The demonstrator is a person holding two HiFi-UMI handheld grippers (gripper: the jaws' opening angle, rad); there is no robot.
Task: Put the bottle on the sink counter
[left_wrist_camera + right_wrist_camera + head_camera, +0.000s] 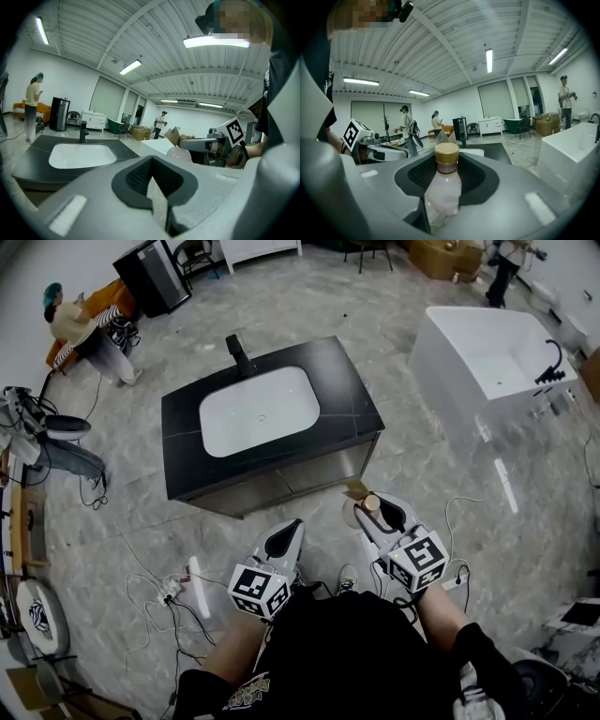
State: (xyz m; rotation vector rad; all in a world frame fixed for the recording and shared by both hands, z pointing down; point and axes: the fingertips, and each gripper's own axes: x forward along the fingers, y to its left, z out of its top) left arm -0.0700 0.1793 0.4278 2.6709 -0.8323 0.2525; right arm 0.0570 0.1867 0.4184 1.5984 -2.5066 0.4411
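My right gripper is shut on a small clear bottle with a tan cap; in the head view the bottle stands upright between the jaws, in front of the counter's right front corner. The black sink counter with its white basin and black faucet stands ahead on the floor. My left gripper is held low beside the right one, its jaws closed together with nothing in them. In the left gripper view the basin lies ahead at left.
A white bathtub stands to the right of the counter. Cables and a power strip lie on the floor at lower left. A person crouches at far left, another stands at the far right. A black cabinet is at the back.
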